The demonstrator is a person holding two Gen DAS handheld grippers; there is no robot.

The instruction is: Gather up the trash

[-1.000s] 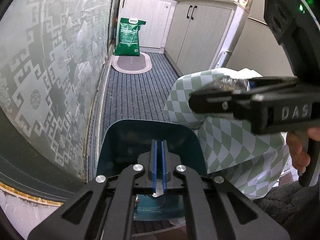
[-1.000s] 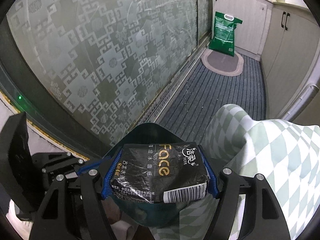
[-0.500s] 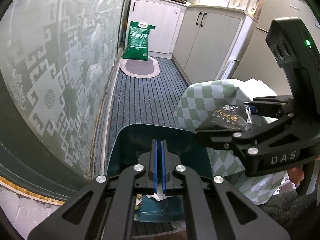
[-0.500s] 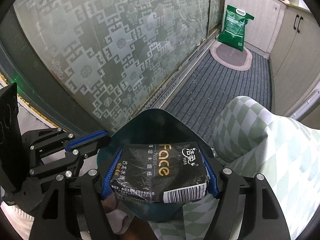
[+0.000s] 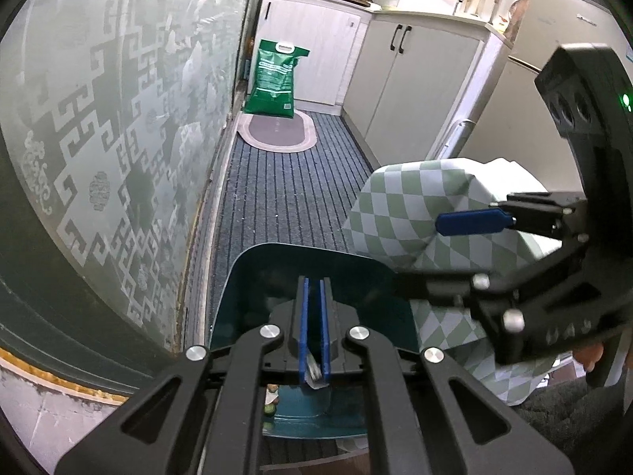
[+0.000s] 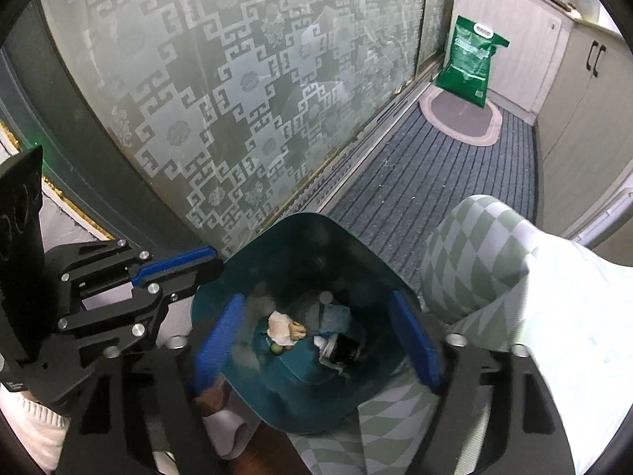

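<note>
A dark teal trash bin (image 6: pixel 356 253) stands on the floor below both grippers; it also shows in the left wrist view (image 5: pixel 253 277). My right gripper (image 6: pixel 316 340) is open and empty above the bin's mouth. The black tissue pack (image 6: pixel 344 350) lies inside the bin beside crumpled paper (image 6: pixel 283 326) and other scraps. My left gripper (image 5: pixel 314 328) is shut on the bin's near rim, with a small scrap of wrapper (image 5: pixel 314 374) between its blue pads. In the right wrist view the left gripper (image 6: pixel 178 265) sits at the bin's left rim.
A green-and-white chequered cloth (image 6: pixel 514 277) hangs over a table edge right of the bin. A frosted patterned glass door (image 6: pixel 237 99) runs along the left. A green bag (image 5: pixel 275 77) stands on an oval mat (image 5: pixel 277 132) at the far end, by white cabinets (image 5: pixel 415 79).
My right gripper has opened and let go of the black tissue pack, which now lies inside the bin. The left gripper stays shut on the bin's rim.
</note>
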